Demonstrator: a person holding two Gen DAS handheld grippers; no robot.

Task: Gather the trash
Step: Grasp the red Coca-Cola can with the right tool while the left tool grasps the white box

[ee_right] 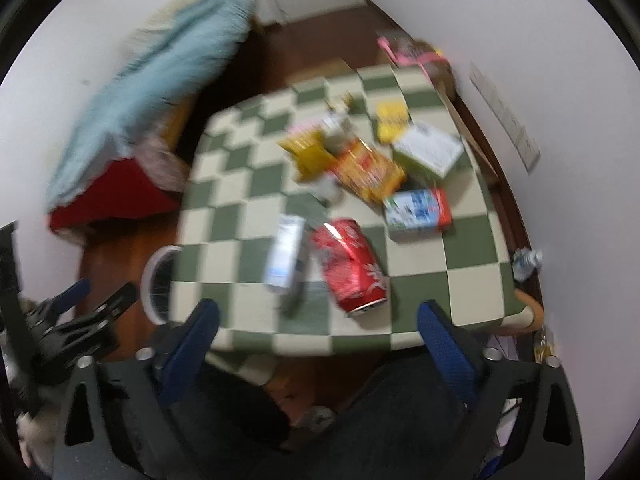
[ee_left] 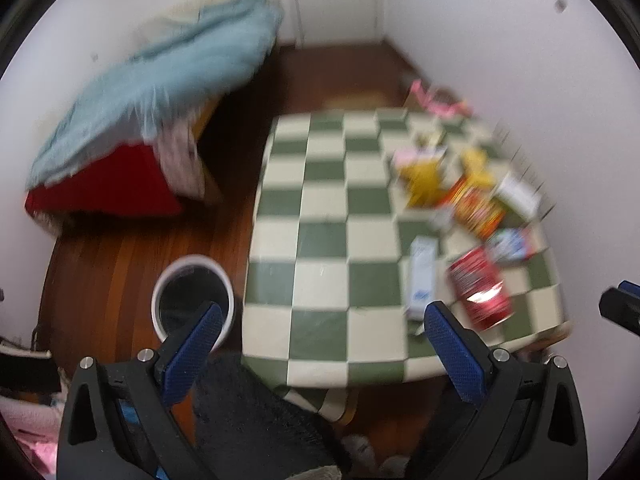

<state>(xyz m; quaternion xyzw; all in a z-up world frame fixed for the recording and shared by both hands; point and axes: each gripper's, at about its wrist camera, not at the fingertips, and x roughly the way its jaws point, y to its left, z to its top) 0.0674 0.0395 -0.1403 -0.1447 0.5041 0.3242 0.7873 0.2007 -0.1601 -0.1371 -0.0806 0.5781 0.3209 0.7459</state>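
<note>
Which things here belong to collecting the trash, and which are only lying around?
For the job: red can, white carton, blue-and-white carton, yellow wrappers, white bin.

Lying about: blue blanket, red box, checkered table.

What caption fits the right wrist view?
Open right gripper above checkered table strewn with red can and wrappers; bin beside.

Glossy metal can (ee_right: 352, 266); wood floor (ee_left: 104, 264).
</note>
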